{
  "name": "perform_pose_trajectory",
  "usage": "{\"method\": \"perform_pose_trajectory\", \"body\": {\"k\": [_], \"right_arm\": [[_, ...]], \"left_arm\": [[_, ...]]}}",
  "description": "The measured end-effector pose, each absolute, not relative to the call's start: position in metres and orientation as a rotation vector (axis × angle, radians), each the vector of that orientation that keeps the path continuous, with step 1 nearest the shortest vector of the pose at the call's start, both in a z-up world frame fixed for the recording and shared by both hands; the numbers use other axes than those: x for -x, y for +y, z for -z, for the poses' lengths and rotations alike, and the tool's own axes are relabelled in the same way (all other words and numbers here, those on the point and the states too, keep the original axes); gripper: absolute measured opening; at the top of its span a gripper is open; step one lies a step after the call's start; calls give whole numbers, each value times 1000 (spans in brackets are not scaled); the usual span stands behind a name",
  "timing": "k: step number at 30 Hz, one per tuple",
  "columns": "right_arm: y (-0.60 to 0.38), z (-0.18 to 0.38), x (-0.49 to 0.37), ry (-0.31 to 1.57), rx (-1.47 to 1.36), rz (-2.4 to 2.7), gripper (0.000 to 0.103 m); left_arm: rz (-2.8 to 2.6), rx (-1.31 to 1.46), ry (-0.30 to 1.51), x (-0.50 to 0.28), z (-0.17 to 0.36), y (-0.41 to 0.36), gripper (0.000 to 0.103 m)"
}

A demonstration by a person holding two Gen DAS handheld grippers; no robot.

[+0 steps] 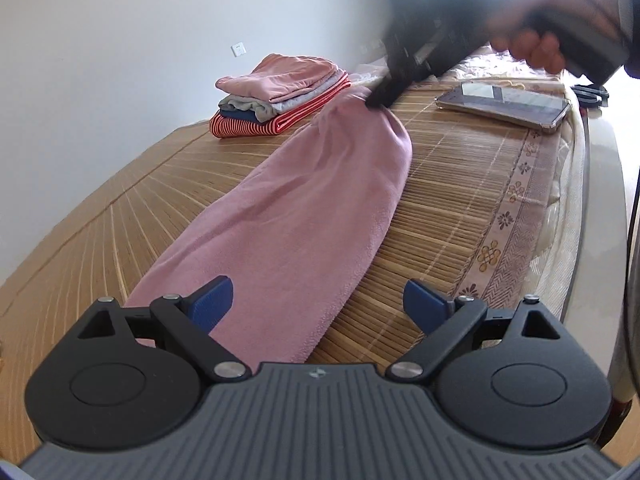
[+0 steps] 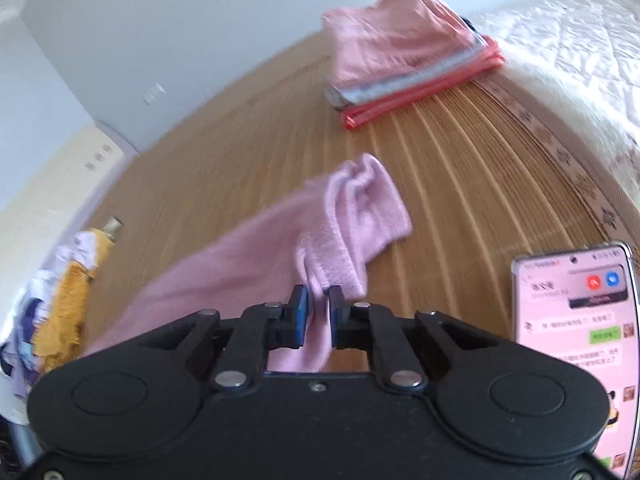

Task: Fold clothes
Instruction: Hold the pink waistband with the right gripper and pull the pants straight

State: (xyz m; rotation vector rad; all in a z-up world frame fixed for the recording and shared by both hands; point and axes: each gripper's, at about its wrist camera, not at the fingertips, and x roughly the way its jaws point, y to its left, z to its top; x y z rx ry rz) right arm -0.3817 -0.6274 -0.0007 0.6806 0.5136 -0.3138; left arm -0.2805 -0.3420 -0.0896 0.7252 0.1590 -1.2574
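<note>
- Bamboo mat point(image 1: 452, 200) covers the whole working surface in both views, its patterned border running down the right side of the left wrist view.
- Pink garment point(image 1: 304, 216) lies as a long band on the mat, from the bottom centre of the left wrist view up to the upper middle, where its far end is bunched.
- Left gripper point(image 1: 318, 304) sits at the bottom of its own view with its blue pads wide apart; the near end of the garment lies between and under them, touching neither pad as far as can be seen.
- Right gripper point(image 2: 318, 312) has its jaws nearly together and clamped on a pinch of the pink garment's end, at lower centre of the right wrist view; the loose cuff flops beyond the pads toward the middle of the frame.
- From the left wrist view the same gripper shows blurred at upper right, a person's hand point(image 1: 536, 46) around its handle.
- Stack of folded clothes point(image 1: 276, 96), pink on top and red-striped at the bottom, rests on the mat at upper centre-left, just beyond the garment's far end.
- Phone point(image 2: 580, 344) lies with its screen lit at the right edge of the right wrist view, close beside the gripper body.
- Heap of unfolded clothes point(image 2: 60, 304), yellow and white, lies at the left edge of that view, well apart from the garment.
- White quilt point(image 2: 568, 40) fills the upper right there, past the mat's edge.
</note>
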Motion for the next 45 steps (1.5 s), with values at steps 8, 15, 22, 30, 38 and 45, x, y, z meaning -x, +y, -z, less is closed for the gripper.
{"method": "perform_pose_trajectory", "body": {"k": [8,15,22,30,38,45], "right_arm": [[-631,-18,387,373,-697,272,6],[-642,-8,387,458,-652,440,46],[-646,22,368,564,-672,446,59],[-637,13,365,515,-651,366,25],[-658,11,379,325,-881,198,25],[-649,-3,378,404,-754,362,25]], "left_arm": [[1262,-703,192,272,90,-347,95],[1275,-650,248,264,94,-350,95],[1278,-630,283,260,94,-352,95],[1282,-713,156,276,84,-359,95],[1278,-740,95,294,89,-388,95],[1182,-723,105,284,85,-400,87]]}}
